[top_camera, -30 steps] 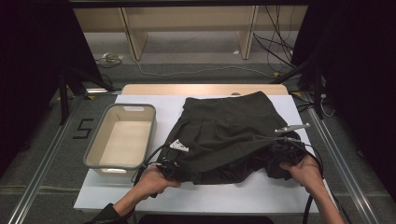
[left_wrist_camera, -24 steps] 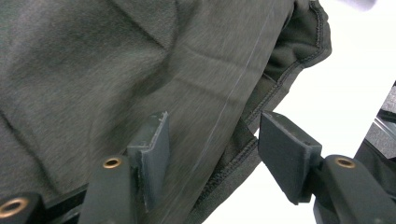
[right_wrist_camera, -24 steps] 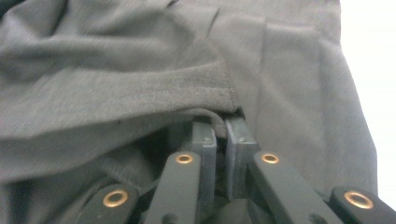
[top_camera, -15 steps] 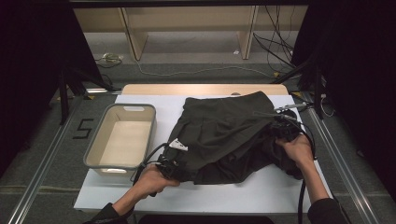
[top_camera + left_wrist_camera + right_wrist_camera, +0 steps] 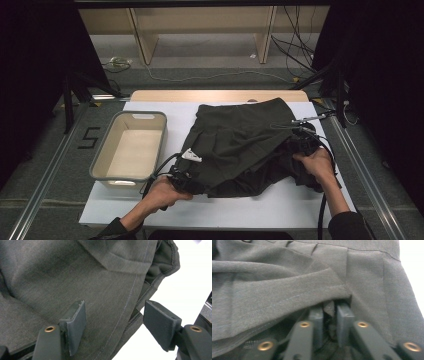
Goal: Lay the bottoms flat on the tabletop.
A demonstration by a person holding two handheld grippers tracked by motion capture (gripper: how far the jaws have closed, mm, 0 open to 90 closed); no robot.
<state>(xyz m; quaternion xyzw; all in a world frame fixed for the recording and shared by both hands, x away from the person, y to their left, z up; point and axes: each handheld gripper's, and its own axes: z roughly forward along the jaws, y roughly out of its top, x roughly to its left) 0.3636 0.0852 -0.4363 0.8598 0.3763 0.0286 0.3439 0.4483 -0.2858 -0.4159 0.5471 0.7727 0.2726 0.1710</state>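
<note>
Dark grey-green woven garment w/ pleats and stitched hems (image 5: 245,145) lies on the white surface (image 5: 280,210), right of the empty beige plastic tub (image 5: 131,150), which sits well apart from the grippers. Work in hand looks like folding: cloth is already doubled over into a rough wedge, upper layer lying diagonal, small white label (image 5: 192,155) showing near the left corner, so approx. one fold seems done. Left gripper (image 5: 113,325) sits at the near-left corner of the garment; its jaws stand wide apart and have just been opening, cloth lies under and between them, pads not pressing it, so that corner looks let go. Right gripper (image 5: 329,315) is tucked in under a folded flap at the right edge; jaws close together but have just been opening a bit, a bunched bit of fabric between the pads, can't say for sure it's pinched; in the high view the right hand (image 5: 315,162) rests on the cloth there. Judged left to do: flatten the crumpled near edge, square the fold, prob. fold again, then maybe into the tub; nothing is in it yet
</note>
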